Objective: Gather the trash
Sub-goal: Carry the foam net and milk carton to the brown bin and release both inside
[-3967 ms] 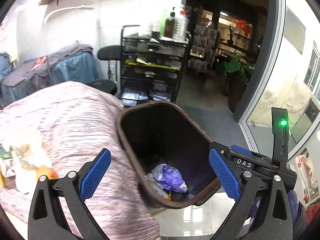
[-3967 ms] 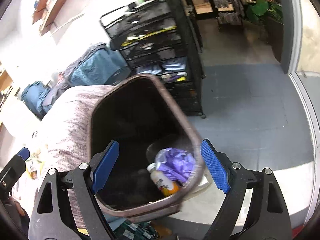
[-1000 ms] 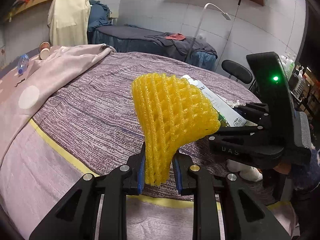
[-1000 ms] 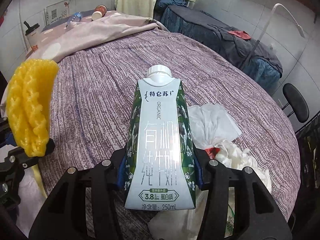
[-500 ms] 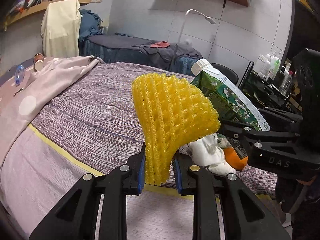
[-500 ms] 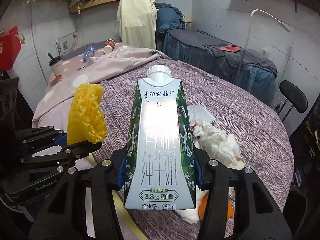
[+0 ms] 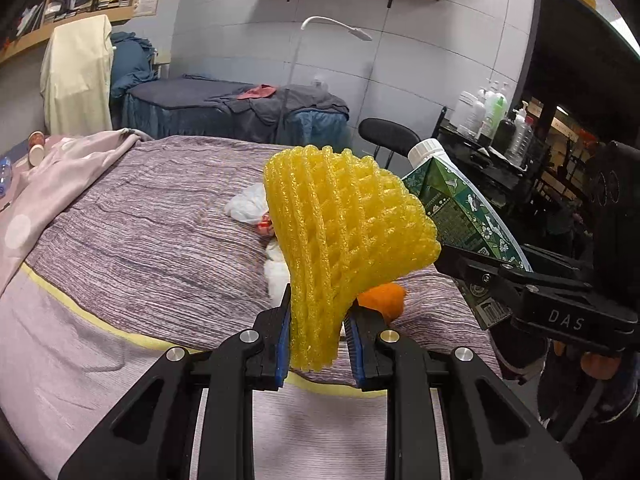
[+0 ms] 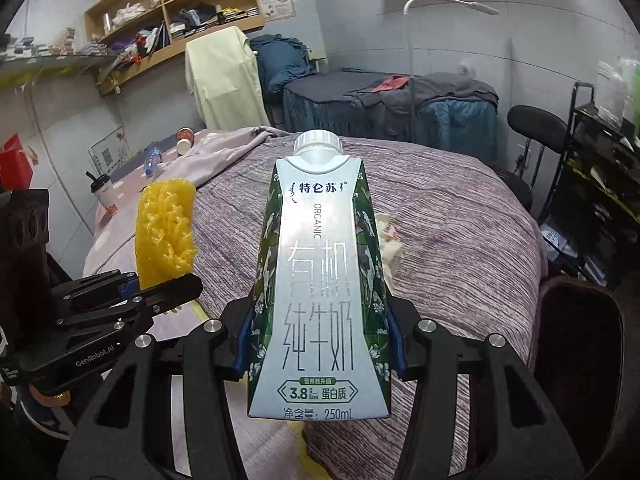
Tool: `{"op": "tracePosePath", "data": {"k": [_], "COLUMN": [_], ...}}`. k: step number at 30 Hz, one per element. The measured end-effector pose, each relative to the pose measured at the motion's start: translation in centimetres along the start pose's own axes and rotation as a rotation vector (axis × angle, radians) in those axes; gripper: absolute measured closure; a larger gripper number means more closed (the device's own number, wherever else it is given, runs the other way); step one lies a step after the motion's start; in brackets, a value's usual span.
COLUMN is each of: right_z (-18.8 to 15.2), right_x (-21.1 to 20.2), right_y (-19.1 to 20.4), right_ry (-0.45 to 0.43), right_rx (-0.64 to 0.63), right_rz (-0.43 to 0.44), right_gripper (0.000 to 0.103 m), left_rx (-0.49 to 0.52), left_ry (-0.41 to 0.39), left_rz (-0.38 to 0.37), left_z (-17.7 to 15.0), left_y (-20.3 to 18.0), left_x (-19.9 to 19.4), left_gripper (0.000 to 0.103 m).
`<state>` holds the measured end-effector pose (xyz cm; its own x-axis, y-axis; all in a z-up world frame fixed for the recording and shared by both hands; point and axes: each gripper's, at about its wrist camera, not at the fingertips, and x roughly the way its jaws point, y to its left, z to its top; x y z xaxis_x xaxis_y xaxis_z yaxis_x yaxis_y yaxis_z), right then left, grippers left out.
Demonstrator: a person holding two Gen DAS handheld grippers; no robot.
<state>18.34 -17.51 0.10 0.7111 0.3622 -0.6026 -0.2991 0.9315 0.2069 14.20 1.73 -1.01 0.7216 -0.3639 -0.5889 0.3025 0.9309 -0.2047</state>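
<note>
My left gripper (image 7: 318,340) is shut on a yellow foam fruit net (image 7: 344,240), which stands up out of the jaws above the purple table. My right gripper (image 8: 320,344) is shut on a white and green milk carton (image 8: 320,280) with a white cap, held upright. In the left wrist view the carton (image 7: 460,208) and the right gripper (image 7: 496,280) are at the right, just behind the net. In the right wrist view the net (image 8: 166,232) and the left gripper (image 8: 128,292) are at the left. The brown trash bin (image 8: 580,344) shows at the right edge, beside the table.
White crumpled tissues (image 7: 250,204) and an orange peel (image 7: 380,300) lie on the purple tablecloth (image 7: 160,220). Paper cups (image 8: 184,140), a plastic bottle (image 8: 152,162) and a lidded cup (image 8: 102,192) sit far left. A black chair (image 8: 536,128) and a black shelf cart (image 8: 600,184) stand at the right.
Both grippers have swung round and drawn back from the table with their loads. The tissues and orange peel came into view, and the bin's rim now shows in the right wrist view.
</note>
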Motion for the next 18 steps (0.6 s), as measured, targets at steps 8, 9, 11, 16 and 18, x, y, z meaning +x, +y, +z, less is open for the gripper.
{"op": "tracePosePath", "data": {"k": [8,9,11,16,18], "right_z": [-3.4,-3.8,-4.7,-6.8,-7.7], "right_x": [-3.6,-3.9,-4.4,-5.8,-6.3], "right_y": [-5.6,-6.3,-7.7,-11.2,-12.6], "right_ry": [-0.02,-0.019,-0.02,-0.02,-0.019], "right_rx": [0.148,0.164,0.205,0.296,0.329], "right_rz": [-0.085,-0.098,-0.126,-0.199,-0.227], "right_gripper": [0.052,0.052,0.052,0.052,0.052], "left_rx": [0.044,0.049,0.064,0.099,0.117], "left_ry": [0.03,0.035,0.046,0.074,0.084], "left_rz": [-0.091,-0.101,-0.121,-0.174,-0.196], "left_z": [-0.3,-0.4,-0.5,-0.9,-1.1], "left_y": [-4.7,-5.2,-6.4,-9.1,-10.4], "left_x": [1.5,1.8,2.2,3.3,3.7], "left_gripper": [0.08,0.08,0.08,0.08,0.08]}}
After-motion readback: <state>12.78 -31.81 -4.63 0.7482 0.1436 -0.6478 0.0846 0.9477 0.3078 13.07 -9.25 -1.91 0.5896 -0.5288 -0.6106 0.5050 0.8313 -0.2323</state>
